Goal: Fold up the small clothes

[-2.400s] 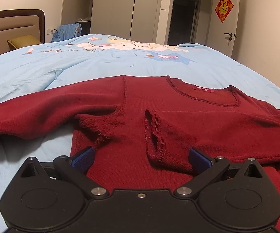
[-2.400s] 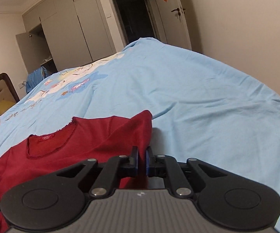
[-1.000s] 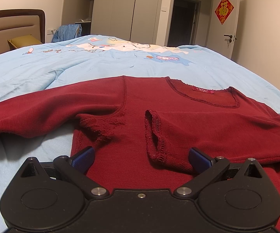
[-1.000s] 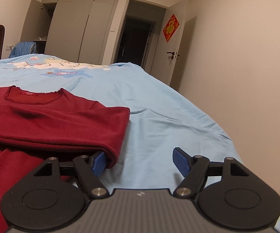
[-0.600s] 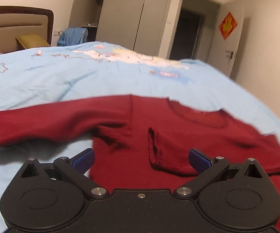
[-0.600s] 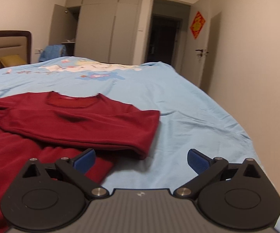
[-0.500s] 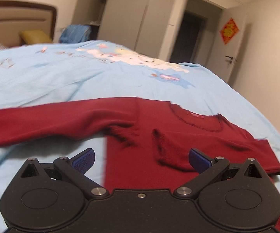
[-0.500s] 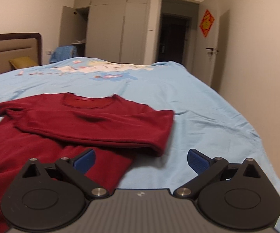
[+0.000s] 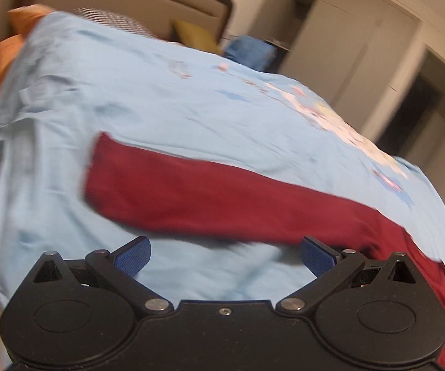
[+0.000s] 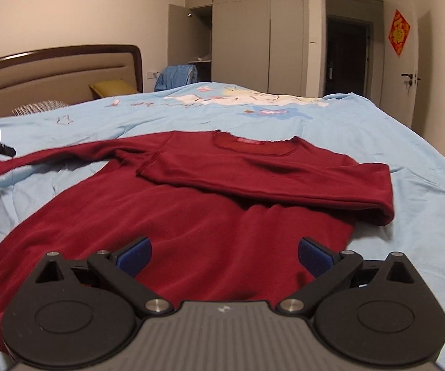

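Left wrist view, blurred and tilted. Orange pillow (image 9: 21,15) at the far left corner of the bed. Light blue bedspread (image 9: 160,92) covers the whole mattress, printed with a pale cartoon pattern toward the right. Upholstered headboard (image 9: 123,3) with dark wooden frame behind it; yellow cushion (image 9: 194,35) and a blue garment (image 9: 250,52) further right. Dark red sweater (image 9: 222,198): one long sleeve lies stretched flat across the bedspread, cuff to the left, joining the body at the right edge. Left gripper (image 9: 224,255): blue-padded fingers spread wide, empty, hovering just short of the sleeve above bare bedspread.

Right wrist view, sharp. Part of the other gripper's black body shows at the far left edge, near the sleeve cuff. Headboard (image 10: 58,74) with a checked pillow (image 10: 40,106) and the yellow cushion (image 10: 112,88) before it. Sweater (image 10: 176,216) lies front-down-or-up, cannot tell which, neckline with red label away from the camera; its right-hand sleeve is folded across the chest, cuff pointing left, fold at the right. Right gripper (image 10: 224,255): fingers released, wide apart, holding nothing, over the lower hem. Wardrobe (image 10: 247,43) with one door ajar, dark doorway (image 10: 347,55), and a red ornament (image 10: 399,33) on the white door at right.
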Demonstrator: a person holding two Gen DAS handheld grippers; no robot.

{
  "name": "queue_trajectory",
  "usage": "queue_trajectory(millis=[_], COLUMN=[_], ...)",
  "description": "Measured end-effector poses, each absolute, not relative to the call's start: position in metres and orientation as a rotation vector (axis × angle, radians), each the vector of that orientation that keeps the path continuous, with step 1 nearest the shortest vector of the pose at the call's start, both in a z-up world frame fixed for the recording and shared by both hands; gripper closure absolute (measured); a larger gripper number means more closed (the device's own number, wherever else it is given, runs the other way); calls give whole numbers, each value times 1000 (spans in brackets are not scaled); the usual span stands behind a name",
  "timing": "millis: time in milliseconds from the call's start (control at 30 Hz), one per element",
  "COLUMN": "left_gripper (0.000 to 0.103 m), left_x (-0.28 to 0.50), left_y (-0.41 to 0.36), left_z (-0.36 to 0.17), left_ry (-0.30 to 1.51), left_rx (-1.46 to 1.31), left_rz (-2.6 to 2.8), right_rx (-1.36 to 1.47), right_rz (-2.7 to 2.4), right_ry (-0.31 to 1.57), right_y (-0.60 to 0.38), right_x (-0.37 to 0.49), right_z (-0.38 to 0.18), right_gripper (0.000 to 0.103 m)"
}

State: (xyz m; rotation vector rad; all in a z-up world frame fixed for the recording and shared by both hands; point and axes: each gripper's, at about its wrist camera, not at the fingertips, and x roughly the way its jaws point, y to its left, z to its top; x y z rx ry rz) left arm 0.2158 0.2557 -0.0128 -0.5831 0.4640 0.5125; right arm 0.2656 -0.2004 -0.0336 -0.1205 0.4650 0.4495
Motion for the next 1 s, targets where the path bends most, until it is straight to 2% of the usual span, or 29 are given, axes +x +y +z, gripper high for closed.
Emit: queue_trajectory(millis=[167, 267, 333, 367, 433, 467, 533, 633, 1000], left_gripper=[2, 9, 28, 34, 60, 65, 82, 98, 100], left_x=[205, 205, 200, 199, 199, 198, 199, 198, 223], left_y=[286, 289, 288, 288, 288, 290, 296, 301, 293], left_z=[-23, -25, -25, -25, -26, -27, -29, -28, 41], left_ry=[420, 378, 337, 324, 306, 299, 291, 274, 118], left_rx=[-715, -732, -719, -711, -705, -710, -721, -723, -462], left_rz=[573, 628, 703, 738, 786, 800, 809, 810, 665], right_rx=[-119, -111, -111, -112, -113, -114, -117, -119, -70], right_rz=[445, 436, 431, 430, 429, 429, 430, 427, 423], right_ry=[496, 512, 517, 518, 518, 520, 524, 529, 510], right_y=[-195, -196, -196, -197, -197, -197, -197, -197, -206], right_x=[265, 266, 266, 266, 265, 264, 264, 263, 261], right_z=[-41, -44, -45, -45, -45, -46, -47, -49, -48], right_gripper=[0, 0, 0, 0, 0, 0, 0, 0, 0])
